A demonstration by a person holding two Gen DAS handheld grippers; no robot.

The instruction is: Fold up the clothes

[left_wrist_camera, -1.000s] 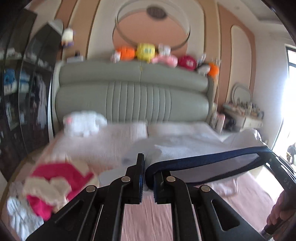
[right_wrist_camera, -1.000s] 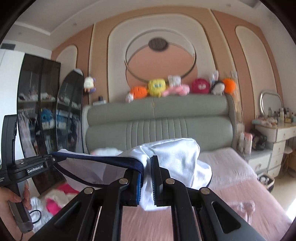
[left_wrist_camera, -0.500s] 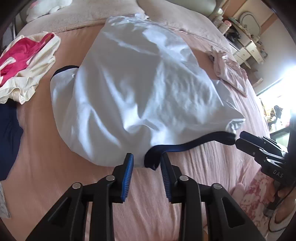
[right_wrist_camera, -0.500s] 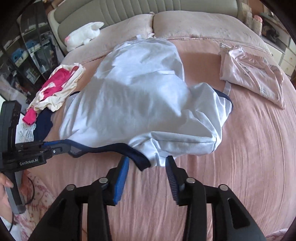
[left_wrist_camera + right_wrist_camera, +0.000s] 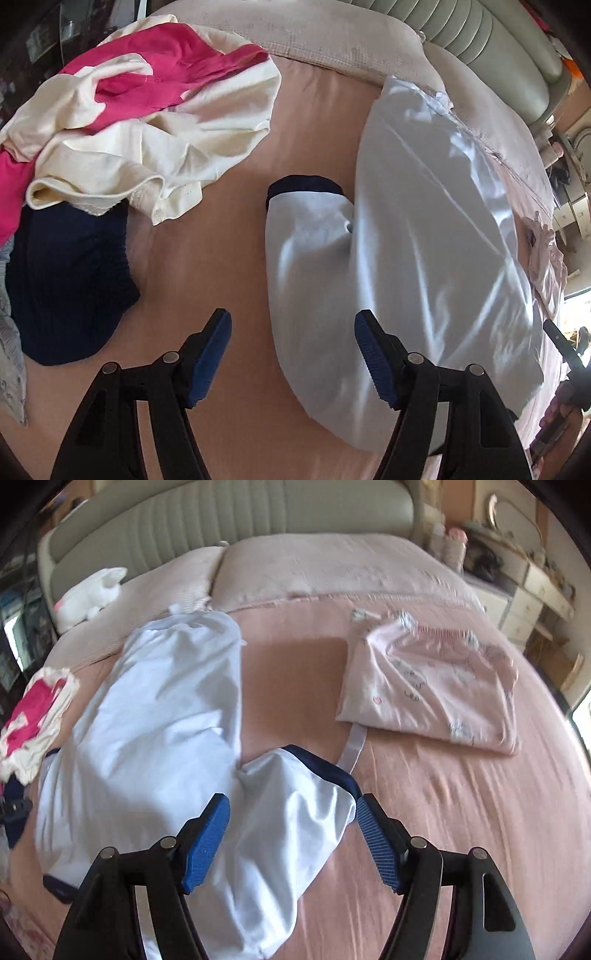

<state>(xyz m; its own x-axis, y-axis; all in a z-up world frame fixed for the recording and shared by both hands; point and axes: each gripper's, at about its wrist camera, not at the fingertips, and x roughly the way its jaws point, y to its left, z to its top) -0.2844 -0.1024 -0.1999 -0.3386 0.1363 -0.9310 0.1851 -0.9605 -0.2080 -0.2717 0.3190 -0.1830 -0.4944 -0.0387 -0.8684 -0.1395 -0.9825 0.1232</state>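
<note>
The left gripper (image 5: 291, 349) points steeply down at the bed, its jaws wide apart and just lately opening — nothing is pinched between the blue pads, though the near edge of the white T-shirt (image 5: 424, 240) lies under the gap and against the right-hand pad. The right gripper (image 5: 291, 830) stands the same way: jaws spread, having just been opening, with the shirt's navy-trimmed sleeve (image 5: 295, 812) lying loose between them and not squeezed.

The T-shirt is spread flat on the pink bedsheet (image 5: 461, 812), its length running toward the pillows (image 5: 314, 568), one sleeve out to each side, each ending in a dark navy cuff (image 5: 304, 184).

To the shirt's left sits a crumpled cream-and-magenta garment (image 5: 147, 110), partly over a dark navy garment (image 5: 66, 280). On the other side, well apart from the shirt, lies a folded pale pink garment (image 5: 436, 686). A white plush toy (image 5: 88, 596) rests near the padded headboard (image 5: 229, 517).
</note>
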